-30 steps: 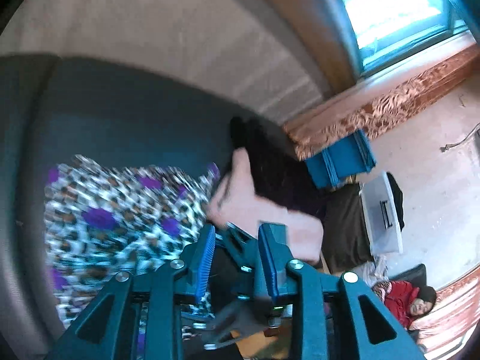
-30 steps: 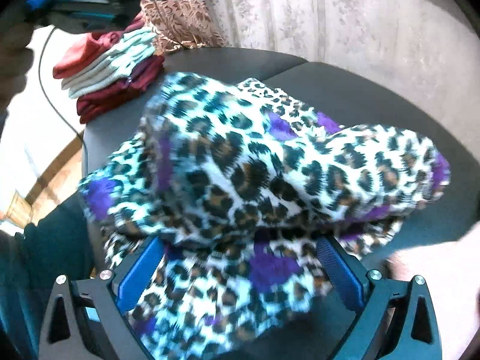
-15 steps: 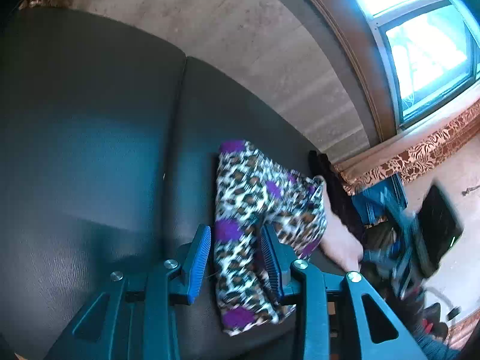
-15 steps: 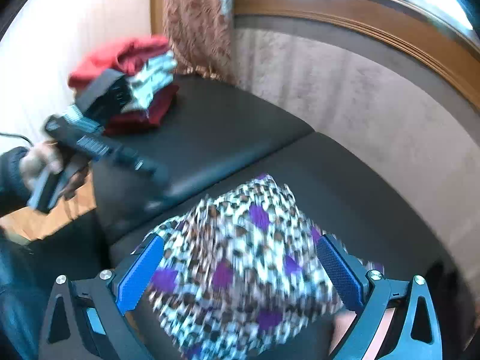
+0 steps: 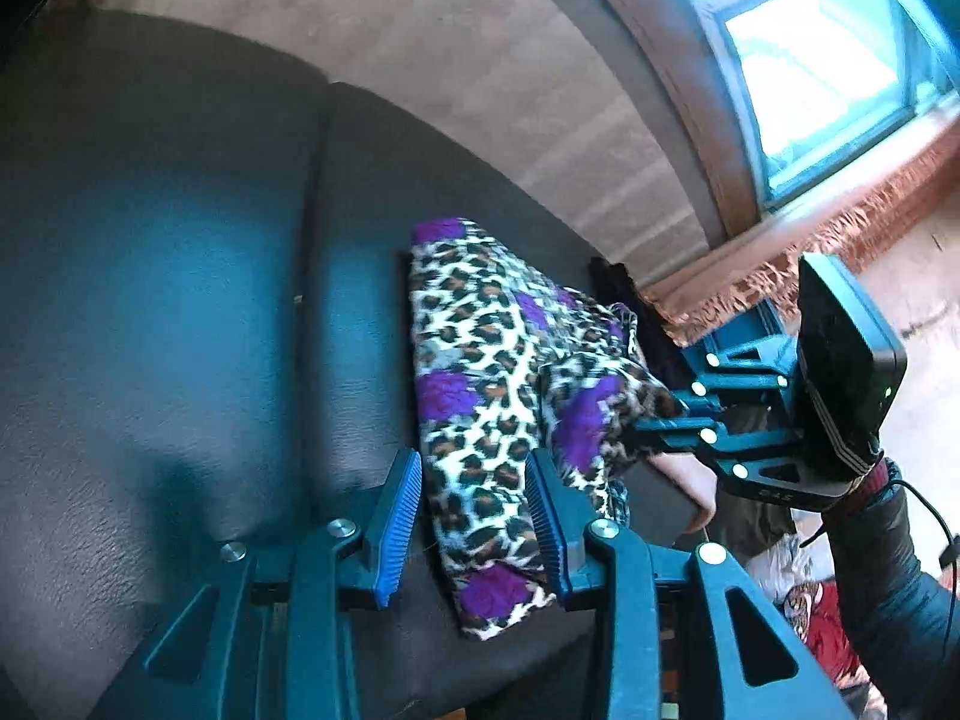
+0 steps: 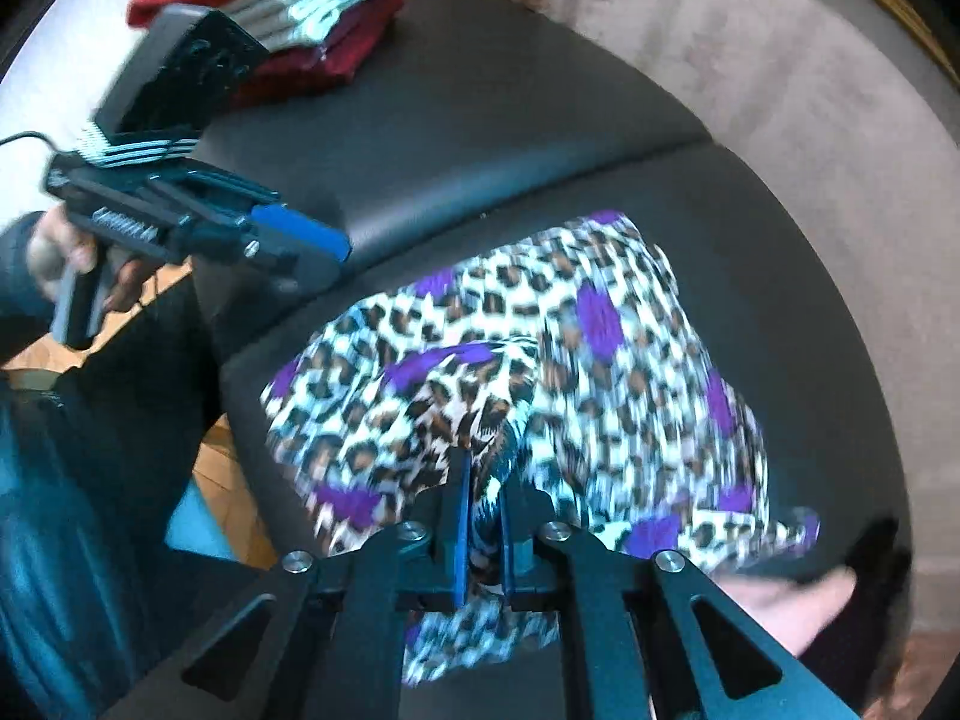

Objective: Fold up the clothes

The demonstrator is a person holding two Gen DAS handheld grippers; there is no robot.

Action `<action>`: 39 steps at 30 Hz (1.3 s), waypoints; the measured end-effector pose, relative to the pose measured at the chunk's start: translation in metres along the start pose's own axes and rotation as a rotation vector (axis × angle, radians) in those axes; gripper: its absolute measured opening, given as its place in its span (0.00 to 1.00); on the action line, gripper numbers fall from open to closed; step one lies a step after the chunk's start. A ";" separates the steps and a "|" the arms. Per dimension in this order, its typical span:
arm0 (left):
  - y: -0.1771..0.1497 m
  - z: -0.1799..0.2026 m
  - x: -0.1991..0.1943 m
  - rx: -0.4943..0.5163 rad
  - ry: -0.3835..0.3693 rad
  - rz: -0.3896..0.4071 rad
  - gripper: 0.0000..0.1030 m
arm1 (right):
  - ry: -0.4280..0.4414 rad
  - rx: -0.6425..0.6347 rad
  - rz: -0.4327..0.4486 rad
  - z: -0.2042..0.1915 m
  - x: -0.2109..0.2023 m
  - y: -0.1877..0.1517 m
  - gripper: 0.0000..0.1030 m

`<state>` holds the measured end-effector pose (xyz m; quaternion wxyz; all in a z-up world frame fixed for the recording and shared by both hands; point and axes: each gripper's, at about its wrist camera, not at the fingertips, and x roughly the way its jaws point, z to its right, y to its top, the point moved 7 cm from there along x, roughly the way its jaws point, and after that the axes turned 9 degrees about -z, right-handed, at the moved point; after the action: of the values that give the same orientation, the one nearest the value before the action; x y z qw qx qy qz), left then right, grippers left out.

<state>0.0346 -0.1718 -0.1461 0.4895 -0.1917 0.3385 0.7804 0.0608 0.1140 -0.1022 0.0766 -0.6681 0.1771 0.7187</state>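
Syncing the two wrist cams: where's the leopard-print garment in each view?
Left wrist: leopard-print garment centre frame, lying on the dark sofa seat, running up from between the open left gripper.
Right wrist: the garment fills centre to lower right, a fold pinched in the shut right gripper.
Shared landmark: the seam between the two seat cushions, just beyond the garment's far purple corner.

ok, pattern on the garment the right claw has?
Leopard print with purple patches on the garment, pinched by the right claw; clearest in the left wrist view.
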 end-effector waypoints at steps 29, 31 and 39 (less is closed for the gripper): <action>-0.035 0.079 0.040 0.416 0.063 -0.162 0.36 | 0.292 0.508 0.277 -0.007 0.020 -0.075 0.05; -0.044 0.085 0.045 0.493 0.080 -0.193 0.36 | 0.432 0.608 0.410 -0.002 -0.005 -0.089 0.05; -0.078 0.093 0.068 0.697 0.193 -0.308 0.36 | 0.581 0.872 0.379 -0.010 0.049 -0.148 0.09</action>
<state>0.0767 -0.0389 -0.1504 0.6024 -0.1351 0.5949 0.5147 0.1170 0.2407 -0.1734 0.1634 -0.7016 0.5890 0.3663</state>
